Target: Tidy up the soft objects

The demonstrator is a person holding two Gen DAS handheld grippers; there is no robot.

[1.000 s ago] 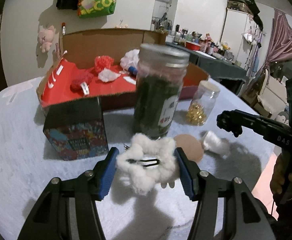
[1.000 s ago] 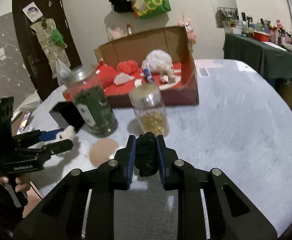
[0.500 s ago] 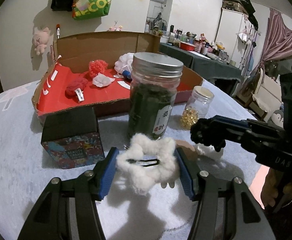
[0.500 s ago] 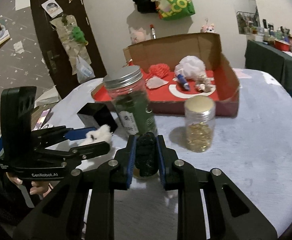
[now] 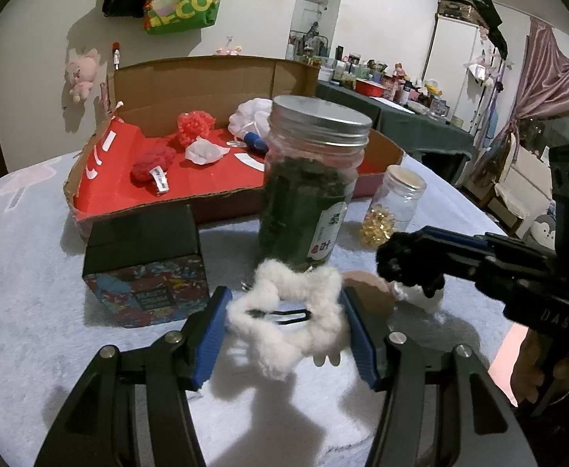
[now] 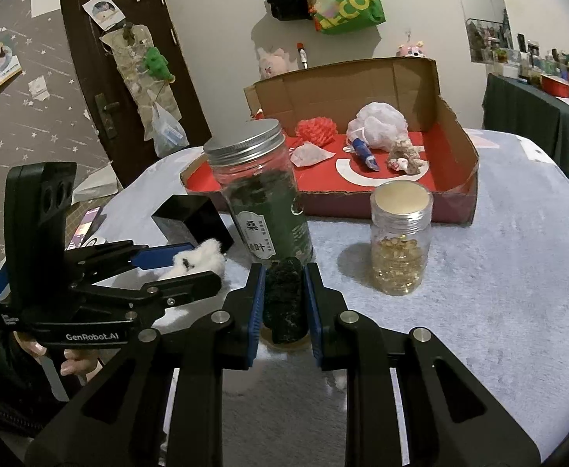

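Note:
My left gripper (image 5: 284,323) is shut on a white fluffy hair clip (image 5: 288,319), held above the table in front of the tall jar of green leaves (image 5: 307,190). My right gripper (image 6: 283,299) is shut on a black fuzzy item (image 6: 284,299); it also shows in the left wrist view (image 5: 409,260), close to the right of the white clip. The open cardboard box with a red floor (image 5: 214,171) lies behind the jars and holds red pom-poms (image 5: 195,126), a white mesh ball (image 6: 377,126) and other soft bits.
A small jar of gold beads (image 6: 400,241) stands right of the tall jar. A dark patterned box (image 5: 144,268) sits left of it. A tan round pad (image 5: 370,292) and a white fluffy piece (image 5: 420,299) lie on the table under the right gripper.
The right gripper with the black item has moved left, closer to the left gripper and the tall jar. The left gripper keeps holding the white clip, slightly raised.

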